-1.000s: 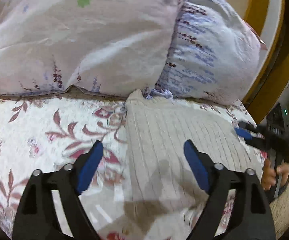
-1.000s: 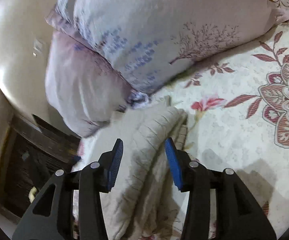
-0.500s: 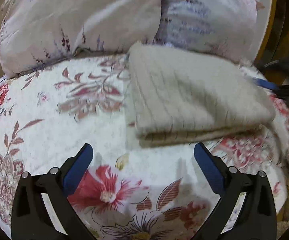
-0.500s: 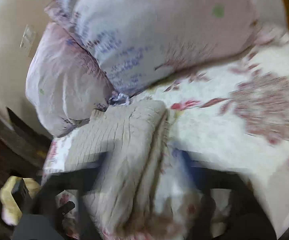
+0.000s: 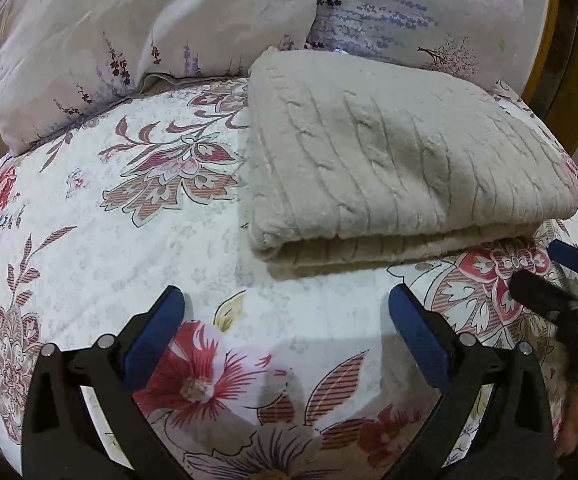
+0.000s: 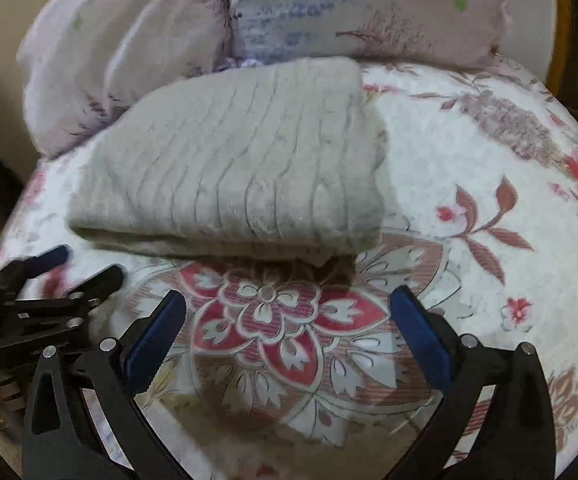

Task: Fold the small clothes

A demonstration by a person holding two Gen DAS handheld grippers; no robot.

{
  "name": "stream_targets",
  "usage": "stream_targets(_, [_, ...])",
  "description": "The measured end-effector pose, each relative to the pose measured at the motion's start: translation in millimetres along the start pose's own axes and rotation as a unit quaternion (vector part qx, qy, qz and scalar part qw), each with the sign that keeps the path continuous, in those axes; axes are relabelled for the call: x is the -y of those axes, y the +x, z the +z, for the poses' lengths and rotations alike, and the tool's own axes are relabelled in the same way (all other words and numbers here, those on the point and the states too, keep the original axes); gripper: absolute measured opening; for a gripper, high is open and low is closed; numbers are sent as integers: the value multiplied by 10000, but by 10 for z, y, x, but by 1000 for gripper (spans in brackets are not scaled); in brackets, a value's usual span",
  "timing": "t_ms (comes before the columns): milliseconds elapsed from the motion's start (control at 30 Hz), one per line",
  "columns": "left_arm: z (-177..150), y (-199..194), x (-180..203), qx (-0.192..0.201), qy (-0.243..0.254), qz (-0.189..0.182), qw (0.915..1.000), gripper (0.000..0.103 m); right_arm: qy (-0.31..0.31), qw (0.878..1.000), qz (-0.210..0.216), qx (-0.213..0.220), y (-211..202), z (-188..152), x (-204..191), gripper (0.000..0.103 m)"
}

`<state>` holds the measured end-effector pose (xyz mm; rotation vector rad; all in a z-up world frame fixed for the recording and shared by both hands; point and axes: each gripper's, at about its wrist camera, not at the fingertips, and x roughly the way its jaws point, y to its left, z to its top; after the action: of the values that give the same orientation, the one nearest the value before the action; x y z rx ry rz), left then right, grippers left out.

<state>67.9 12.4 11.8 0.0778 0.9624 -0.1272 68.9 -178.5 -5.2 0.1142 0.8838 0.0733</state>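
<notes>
Sweater: a beige cable-knit sweater (image 5: 401, 160) lies folded into a thick rectangle on the bedspread, centre right of the left wrist view; in the right wrist view (image 6: 233, 160) it sits centre left. Folded edges stacked along its near side, at least two layers showing.

Bedspread: white bedspread (image 5: 129, 240) with red and pink flowers and striped leaves covers the whole lower half of both views (image 6: 469, 184).

Pillows: two pale lilac pillows (image 5: 149, 32) with small purple sprigs lean along the top of both views (image 6: 349, 12). The sweater's far edge touches them.

Left gripper: left gripper (image 5: 287, 312) at the bottom of its own view, blue-padded fingers spread wide, nothing between them. It sits near the sweater's near edge, apart from it. Its tips also show at the left edge of the right wrist view (image 6: 77, 264), beside the sweater's lower left corner.

Right gripper: right gripper (image 6: 287, 312) at the bottom of its own view, fingers spread wide and holding nothing, over a large red flower print, just short of the sweater's near edge. Seen again at the right edge of the left wrist view (image 5: 545, 264), close to the sweater's lower right corner; contact cannot be told.

Hand: part of a hand (image 5: 577, 412) at the lower right edge of the left wrist view, blurred.
</notes>
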Motion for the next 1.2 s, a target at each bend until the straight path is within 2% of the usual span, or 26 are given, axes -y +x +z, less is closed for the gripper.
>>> stream_targets(100, [-1, 0, 4, 0, 0, 1, 10000, 101, -367, 9982, -444, -164, 77, -2, -128, 102])
stream_targets(1200, [2, 0, 3, 0, -1, -2, 10000, 101, -324, 9984, -435, -161, 88, 5, -89, 102])
